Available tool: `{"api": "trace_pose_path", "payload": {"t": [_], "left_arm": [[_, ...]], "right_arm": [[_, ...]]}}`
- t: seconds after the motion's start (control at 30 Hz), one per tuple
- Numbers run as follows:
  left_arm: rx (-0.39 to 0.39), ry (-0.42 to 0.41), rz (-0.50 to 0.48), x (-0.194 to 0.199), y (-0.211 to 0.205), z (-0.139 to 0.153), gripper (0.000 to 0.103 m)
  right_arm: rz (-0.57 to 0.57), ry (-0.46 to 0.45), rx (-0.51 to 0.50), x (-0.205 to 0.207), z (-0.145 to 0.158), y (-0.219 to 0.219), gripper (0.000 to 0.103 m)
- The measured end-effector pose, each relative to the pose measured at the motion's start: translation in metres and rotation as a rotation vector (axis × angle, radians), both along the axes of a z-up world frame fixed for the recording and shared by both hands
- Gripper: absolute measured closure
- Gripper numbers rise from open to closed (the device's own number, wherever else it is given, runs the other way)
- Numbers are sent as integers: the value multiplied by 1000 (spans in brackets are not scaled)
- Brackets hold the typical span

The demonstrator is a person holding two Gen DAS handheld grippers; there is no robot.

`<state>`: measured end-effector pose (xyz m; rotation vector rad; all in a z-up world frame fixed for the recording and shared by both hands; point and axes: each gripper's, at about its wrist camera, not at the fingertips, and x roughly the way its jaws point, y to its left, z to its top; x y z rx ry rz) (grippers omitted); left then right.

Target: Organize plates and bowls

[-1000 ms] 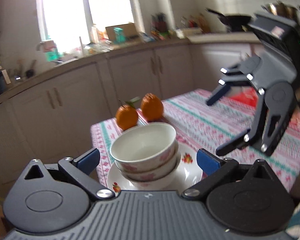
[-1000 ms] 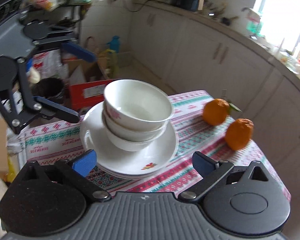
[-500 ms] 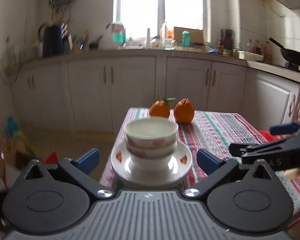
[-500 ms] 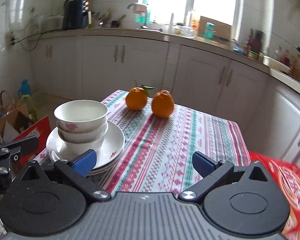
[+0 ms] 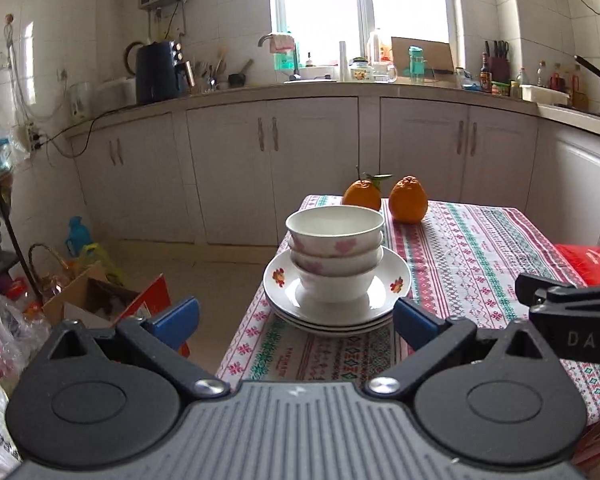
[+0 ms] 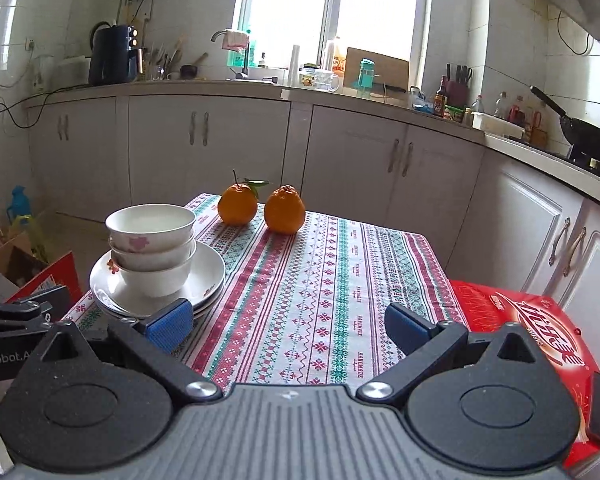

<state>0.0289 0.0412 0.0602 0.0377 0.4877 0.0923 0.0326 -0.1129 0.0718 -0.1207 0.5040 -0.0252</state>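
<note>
Three glossy white ceramic bowls with pink flowers (image 5: 334, 240) sit nested on a stack of shallow white plates (image 5: 396, 276) at the near left of the worktop's striped woven cloth (image 6: 320, 276). Two dimpled oranges (image 6: 284, 210) at the far edge. Left gripper (image 5: 296, 316) and right gripper (image 6: 286, 322) jaws both spread wide, empty. Pale kitchen cabinets (image 6: 204, 148) behind.

My left gripper (image 5: 296, 320) and right gripper (image 6: 286, 322): black linkage arms, blue pads (image 5: 176, 316), silver pivot screws (image 5: 206, 386). Grey ribbed housing (image 6: 288, 432), round black discs each side.
</note>
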Motion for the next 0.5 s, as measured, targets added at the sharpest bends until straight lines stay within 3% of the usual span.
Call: {"api": "trace_pose_path", "payload": {"t": [0.5], "left_arm": [[-19, 11, -6, -5, 0, -3, 1]], "right_arm": [[-16, 39, 11, 0, -8, 0, 0]]}}
